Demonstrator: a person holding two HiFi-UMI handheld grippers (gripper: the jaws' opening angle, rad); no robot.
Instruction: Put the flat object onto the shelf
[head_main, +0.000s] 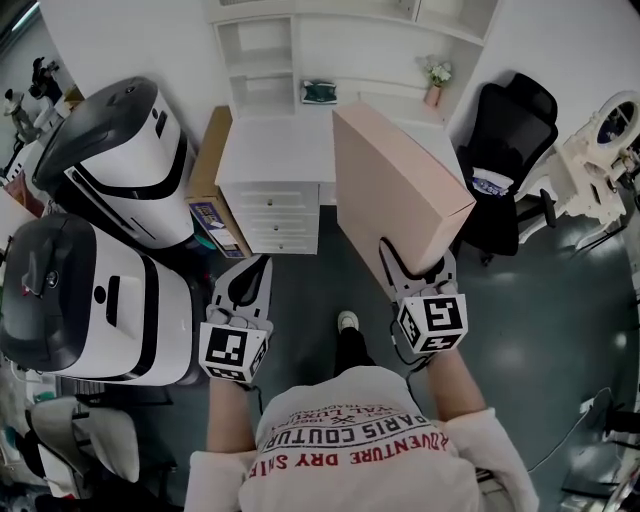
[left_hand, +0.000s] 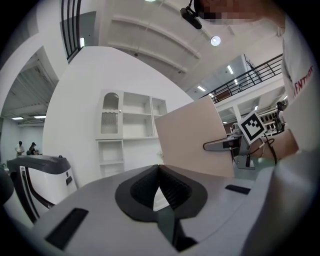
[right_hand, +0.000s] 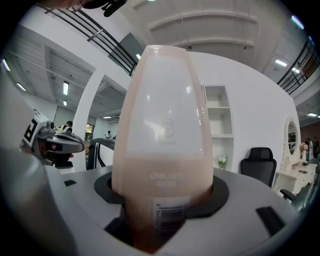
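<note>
— Where's the free room?
— The floor (head_main: 330, 270) ahead is open up to the drawers (head_main: 268, 215). On the left, two machines (head_main: 110, 165) crowd in, with a carton (head_main: 212, 195) against the drawers.
— And on the right?
— A chair (head_main: 510, 140) stands near the desk (head_main: 270, 140) corner, and the box (head_main: 400, 185) hides that side. A green item (head_main: 320, 92) and a vase (head_main: 434, 88) sit at the back. The shelf (head_main: 262, 72) cubbies seem open, though they're small here.

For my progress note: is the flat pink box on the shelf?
No: the right gripper clamps the flat pink box, tilted, in the air.
</note>
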